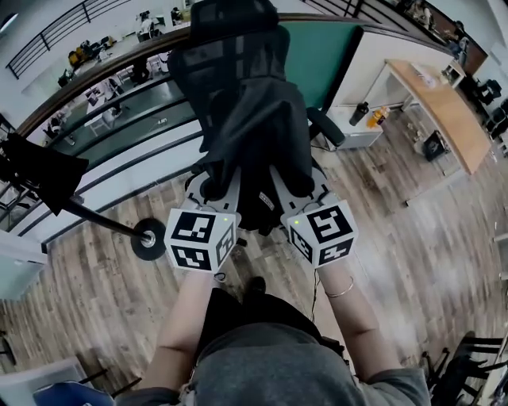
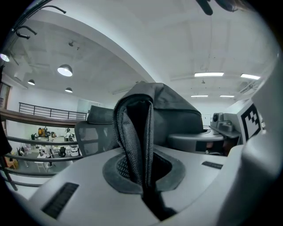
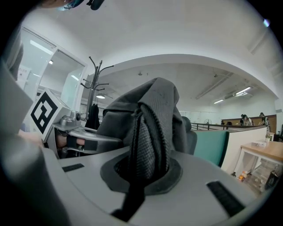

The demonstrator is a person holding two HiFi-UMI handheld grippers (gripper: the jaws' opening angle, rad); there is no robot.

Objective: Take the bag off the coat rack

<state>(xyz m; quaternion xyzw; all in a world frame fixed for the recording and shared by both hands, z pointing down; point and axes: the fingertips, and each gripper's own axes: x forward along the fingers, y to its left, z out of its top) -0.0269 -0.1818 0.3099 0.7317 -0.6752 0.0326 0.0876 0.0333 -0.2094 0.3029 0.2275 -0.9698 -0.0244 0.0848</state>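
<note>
Bag (image 1: 254,127) is up in the air, dark grey, carried between both grippers and well apart from the coat rack (image 1: 103,221), which stands off to the left with a black garment (image 1: 40,170) on it. The left gripper (image 2: 141,176) has its jaws pressed together on a mesh-lined strap (image 2: 135,141). The right gripper (image 3: 141,176) is pinching a second padded strap (image 3: 148,145) just as tight. Only black-and-white square markers show on the gripper cubes. A black mesh office chair (image 1: 230,24) sits right behind the bag, above the wood floor (image 1: 397,238).
</note>
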